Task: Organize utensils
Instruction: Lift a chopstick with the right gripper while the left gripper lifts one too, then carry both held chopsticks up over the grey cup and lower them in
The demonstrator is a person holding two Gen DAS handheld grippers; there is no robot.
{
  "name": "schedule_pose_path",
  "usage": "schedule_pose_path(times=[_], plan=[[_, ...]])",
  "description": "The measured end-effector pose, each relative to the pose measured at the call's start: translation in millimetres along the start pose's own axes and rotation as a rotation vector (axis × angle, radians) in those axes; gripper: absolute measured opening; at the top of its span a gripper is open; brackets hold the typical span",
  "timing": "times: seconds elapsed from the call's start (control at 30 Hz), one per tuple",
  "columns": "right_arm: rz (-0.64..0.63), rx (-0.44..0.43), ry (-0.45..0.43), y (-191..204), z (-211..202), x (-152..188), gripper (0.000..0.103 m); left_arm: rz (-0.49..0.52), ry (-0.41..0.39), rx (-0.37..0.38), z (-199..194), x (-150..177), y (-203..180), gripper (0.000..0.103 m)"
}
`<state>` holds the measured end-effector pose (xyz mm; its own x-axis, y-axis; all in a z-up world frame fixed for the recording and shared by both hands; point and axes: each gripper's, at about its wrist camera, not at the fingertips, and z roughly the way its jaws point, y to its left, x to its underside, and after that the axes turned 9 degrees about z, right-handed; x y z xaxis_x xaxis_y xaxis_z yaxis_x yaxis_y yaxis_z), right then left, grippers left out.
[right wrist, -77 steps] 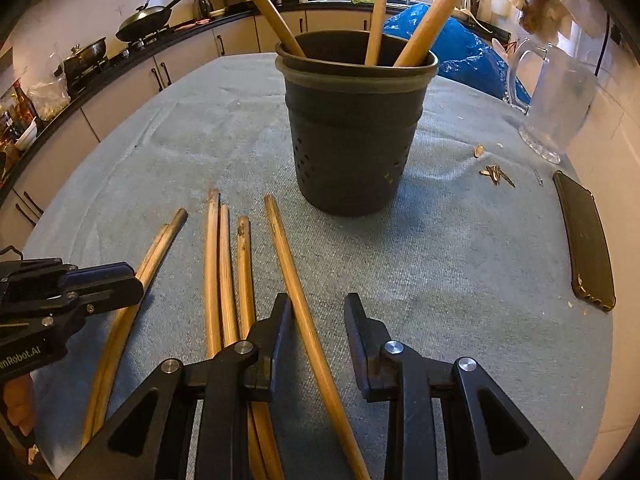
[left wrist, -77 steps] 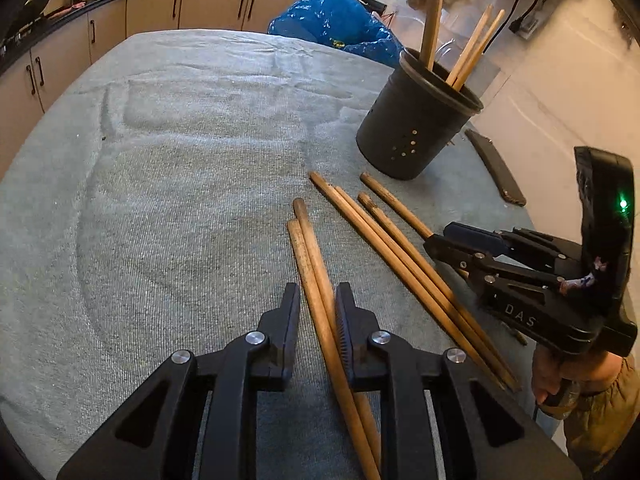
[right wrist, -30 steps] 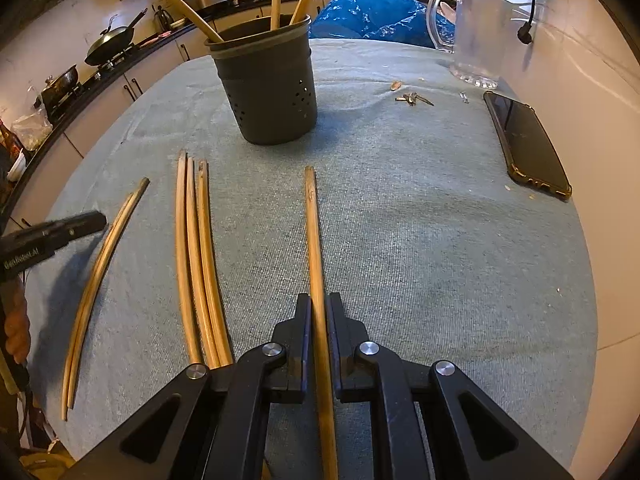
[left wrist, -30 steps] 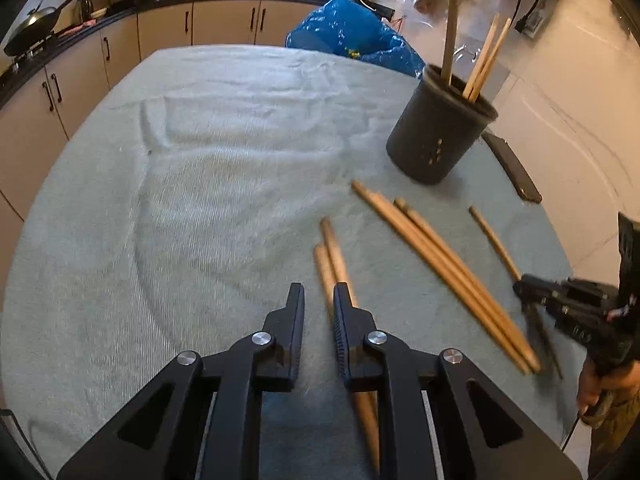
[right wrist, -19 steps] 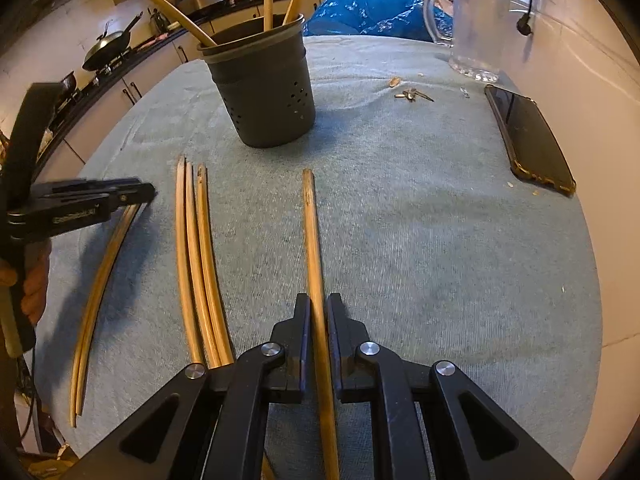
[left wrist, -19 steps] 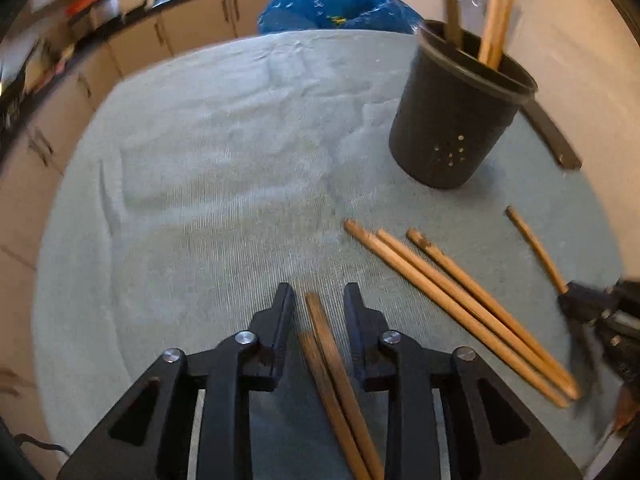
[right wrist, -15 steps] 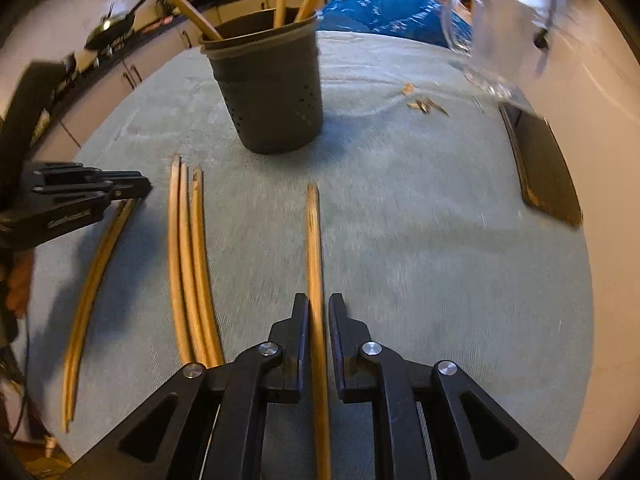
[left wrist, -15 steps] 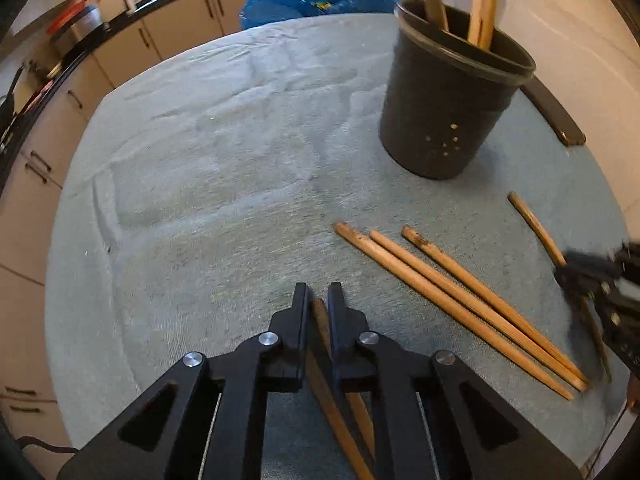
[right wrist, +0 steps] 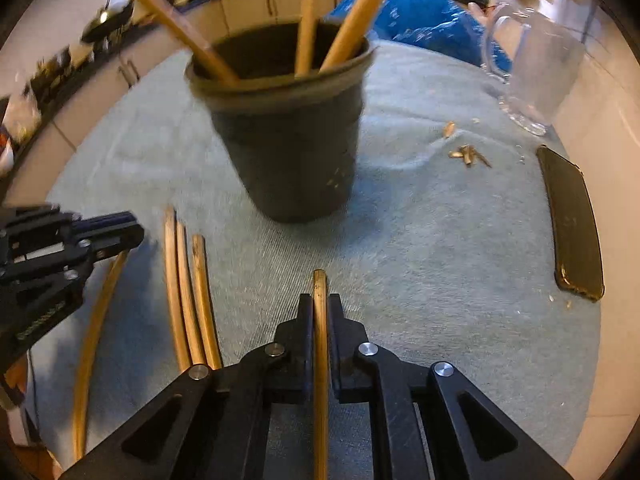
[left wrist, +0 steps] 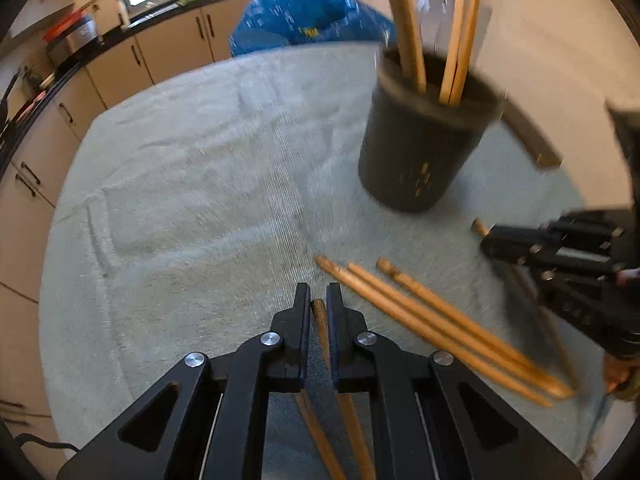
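In the left wrist view my left gripper (left wrist: 319, 292) is shut on a wooden stick (left wrist: 320, 318), and a second stick (left wrist: 316, 436) lies under its body. Three more sticks (left wrist: 440, 322) lie side by side on the cloth to its right. The dark holder (left wrist: 420, 160) stands beyond them with several sticks upright in it. In the right wrist view my right gripper (right wrist: 320, 300) has its jaws closing tight on another stick (right wrist: 320, 280), whose tip points at the holder (right wrist: 296, 152). The left gripper (right wrist: 136, 232) shows at that view's left edge.
A grey-green cloth (right wrist: 440, 240) covers the table. A dark phone (right wrist: 572, 232) lies at the right edge, with a glass jug (right wrist: 536, 64) and small scraps (right wrist: 466, 154) behind it. A blue bag (left wrist: 300, 16) and kitchen cabinets (left wrist: 120, 64) lie beyond the table.
Both grippers have moved toward the holder, which now looks larger in both views. The left gripper closed on its stick. The right gripper kept its stick.
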<state>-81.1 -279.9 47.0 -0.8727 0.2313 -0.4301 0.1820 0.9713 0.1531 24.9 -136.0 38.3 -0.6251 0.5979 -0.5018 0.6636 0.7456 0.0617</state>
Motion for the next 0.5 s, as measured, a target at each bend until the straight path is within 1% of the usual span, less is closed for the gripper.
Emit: schedule_pose_path(times=[0.03, 0.13, 0.2, 0.3, 0.33, 0.37, 0.5], plan=[[0.011, -0.007, -0.018, -3.3, -4.8, 0.2, 0.007, -0.008, -0.019, 0.001, -7.2, -1.0, 1.1, 0.007], [0.050, -0.058, -0.092, -10.5, -29.7, 3.0, 0.007, -0.027, -0.111, 0.009, -42.9, 1.4, 2.1, 0.007], [0.060, -0.074, -0.158, -12.5, -50.9, 8.2, 0.007, -0.028, -0.183, 0.000, -70.8, 3.3, -3.0, 0.007], [0.065, -0.098, -0.235, -12.1, -78.9, 20.0, 0.007, -0.022, -0.265, -0.010, -104.2, 9.1, -16.2, 0.007], [0.064, -0.100, -0.256, -10.4, -85.9, 23.4, 0.007, -0.021, -0.280, -0.013, -110.0, 11.7, -15.0, 0.007], [0.064, -0.106, -0.279, -9.6, -94.4, 28.3, 0.007, -0.018, -0.310, -0.014, -120.5, 18.8, -19.6, 0.007], [0.069, -0.129, -0.359, -3.3, -125.0, 47.1, 0.007, -0.011, -0.383, -0.024, -149.4, 30.9, -37.9, 0.006]])
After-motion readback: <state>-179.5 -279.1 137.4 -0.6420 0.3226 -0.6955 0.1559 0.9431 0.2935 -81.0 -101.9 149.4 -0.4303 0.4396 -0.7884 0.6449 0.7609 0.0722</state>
